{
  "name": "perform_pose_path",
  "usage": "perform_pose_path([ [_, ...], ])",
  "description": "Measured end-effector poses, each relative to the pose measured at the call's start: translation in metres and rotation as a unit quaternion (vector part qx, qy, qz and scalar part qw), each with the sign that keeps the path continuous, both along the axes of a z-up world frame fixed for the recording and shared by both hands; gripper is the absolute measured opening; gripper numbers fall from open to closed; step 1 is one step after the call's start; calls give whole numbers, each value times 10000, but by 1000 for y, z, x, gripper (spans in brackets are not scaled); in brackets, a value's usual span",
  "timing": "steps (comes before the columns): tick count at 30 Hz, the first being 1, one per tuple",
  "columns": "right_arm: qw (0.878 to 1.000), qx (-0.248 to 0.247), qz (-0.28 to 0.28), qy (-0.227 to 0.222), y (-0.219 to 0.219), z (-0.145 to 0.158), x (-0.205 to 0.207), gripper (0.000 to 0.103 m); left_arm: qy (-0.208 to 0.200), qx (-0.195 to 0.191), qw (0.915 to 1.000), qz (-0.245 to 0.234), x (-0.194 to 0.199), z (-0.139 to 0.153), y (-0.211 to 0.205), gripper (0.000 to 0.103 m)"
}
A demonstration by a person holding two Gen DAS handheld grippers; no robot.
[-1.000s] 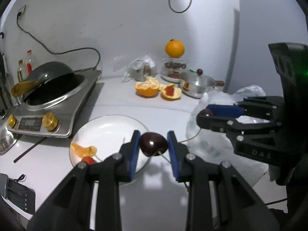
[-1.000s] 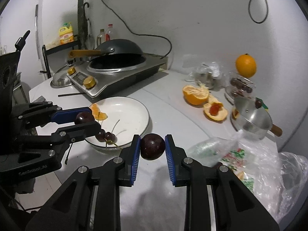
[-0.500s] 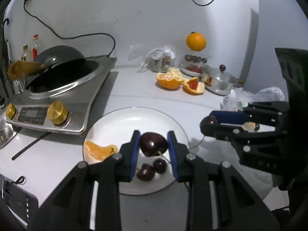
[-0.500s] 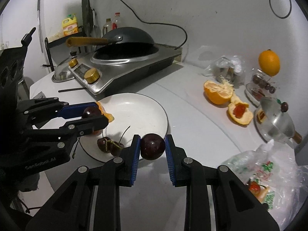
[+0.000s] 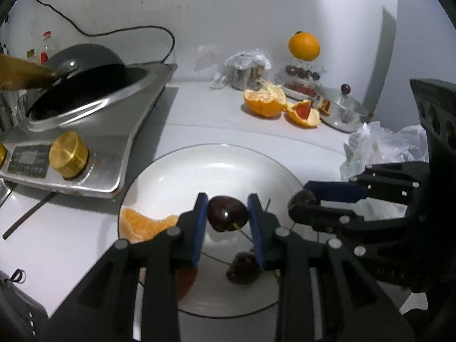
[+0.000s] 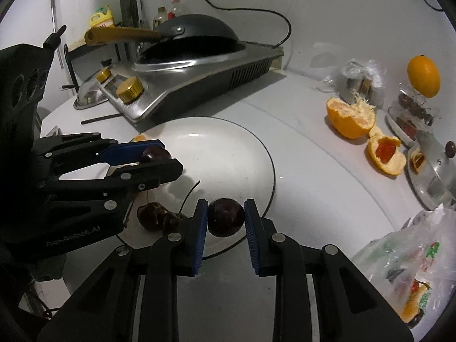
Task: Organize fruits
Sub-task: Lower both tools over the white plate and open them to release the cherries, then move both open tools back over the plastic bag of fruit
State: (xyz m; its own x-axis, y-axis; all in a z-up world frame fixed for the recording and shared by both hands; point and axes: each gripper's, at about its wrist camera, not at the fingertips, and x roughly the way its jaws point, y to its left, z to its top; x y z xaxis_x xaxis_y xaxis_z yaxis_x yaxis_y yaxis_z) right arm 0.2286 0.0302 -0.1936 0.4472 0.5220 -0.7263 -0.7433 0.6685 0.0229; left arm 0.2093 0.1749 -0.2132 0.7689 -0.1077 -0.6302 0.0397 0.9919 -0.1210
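At the bottom centre of the left wrist view, the left gripper (image 5: 227, 219) pinches a dark cherry (image 5: 227, 212) between its blue pads, above the near half of the white plate (image 5: 216, 156). At the bottom centre of the right wrist view, the right gripper (image 6: 226, 220) pinches a second cherry (image 6: 226, 217) the same way, over the plate's near right rim. Each gripper shows in the other's view, close alongside and not touching.

On the plate, under the grippers, lie two loose cherries (image 6: 157, 220) with stems, touching each other, and an orange segment (image 5: 144, 226) sits at the plate's lower left edge. The far half of the plate is bare.

Left of the plate, the corner of the cooktop (image 6: 199, 74) stands just beside the rim, with a black wok (image 6: 196, 32) on it. A crumpled plastic bag (image 6: 410, 259) fills the lower right. Bare white counter runs between the plate and the orange peels (image 6: 353, 119) at mid right. At the far right, a whole orange (image 6: 423, 75) rests on a clear container.
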Motion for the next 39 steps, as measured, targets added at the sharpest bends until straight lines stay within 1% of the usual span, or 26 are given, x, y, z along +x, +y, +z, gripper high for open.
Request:
perform_pose_path([
  [9,9999,-42,-37,98,5,-7,4,27,84,-101,9999,91,7,-2,4,31],
  [11,9999,-39,-38,88,5,-6,4,28,89,-95,9999,109,7,-2,4,35],
  [15,10000,-26,-69,33,3,-3,1,35,52,-61,9999,123,1,2,2,37],
  [17,10000,-27,-87,-14,2,1,-2,38,12,-70,9999,131,-4,5,3,47],
  [19,9999,-28,-108,-50,1,4,-4,41,-12,-113,9998,179,-9,9,4,51],
  [21,9999,-2,-135,-100,-2,9,-8,44,-39,-122,9997,205,-14,13,4,51],
  [28,9995,55,-181,-249,-12,24,-22,44,-185,-36,9996,225,-31,28,-2,51],
  [39,9983,166,-302,-463,-40,46,-48,44,-394,30,9990,195,-58,52,-20,52],
])
